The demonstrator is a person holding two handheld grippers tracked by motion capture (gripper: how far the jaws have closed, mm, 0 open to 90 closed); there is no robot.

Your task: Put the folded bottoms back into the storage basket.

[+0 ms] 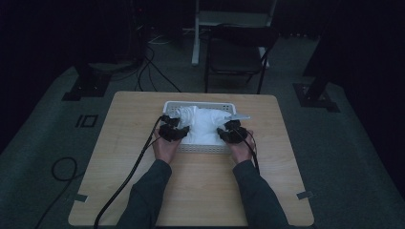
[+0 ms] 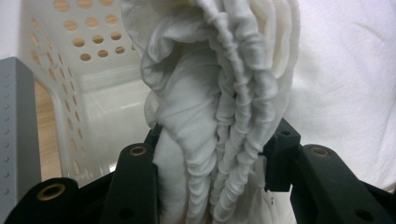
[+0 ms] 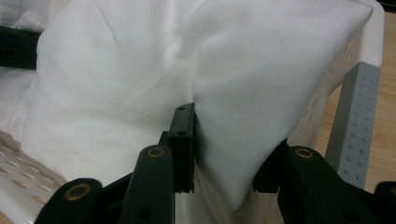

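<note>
We have the white cloth bunched in the white perforated basket at the table's far middle. Our left gripper pinches a gathered fold at the cloth's left end; our right gripper pinches a plump corner at the right. We judge the grasp made — next comes an even lift by both hands, clear of the rim.

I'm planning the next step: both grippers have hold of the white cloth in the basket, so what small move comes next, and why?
Probably lift both together: the left gripper and the right gripper are each shut on a bunch of the white cloth, which sits inside the basket.
</note>
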